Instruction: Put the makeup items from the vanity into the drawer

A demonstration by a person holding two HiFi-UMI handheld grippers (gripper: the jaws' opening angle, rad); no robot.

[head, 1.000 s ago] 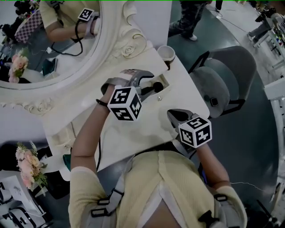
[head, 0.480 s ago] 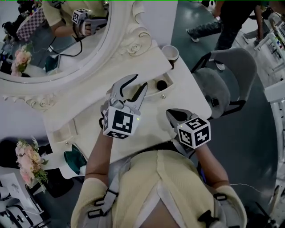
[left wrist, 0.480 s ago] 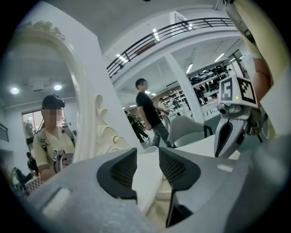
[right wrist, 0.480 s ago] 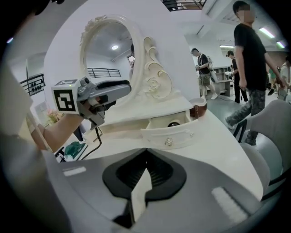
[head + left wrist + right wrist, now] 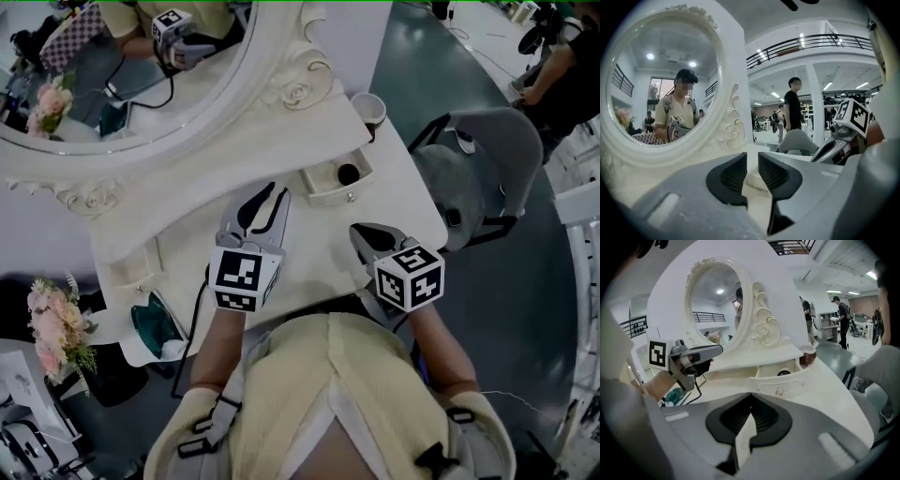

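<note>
The left gripper [image 5: 269, 204] has just been closing its jaws to a narrow, empty gap. The open drawer [image 5: 328, 194] lies at two o'clock from it. The right gripper [image 5: 364, 236] is pressed together.

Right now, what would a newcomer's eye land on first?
The ornate white mirror fills the upper left. Below it, checker-marked cubes ride the left gripper, whose empty jaws have just been closing, and the right gripper. At the mirror's foot a small drawer stands open, a dark round item inside.

The vanity [image 5: 319, 251] looks smooth, satin cream; its mirror [image 5: 117, 98] glossy glass; the chair [image 5: 455, 183] grey cloth.
</note>
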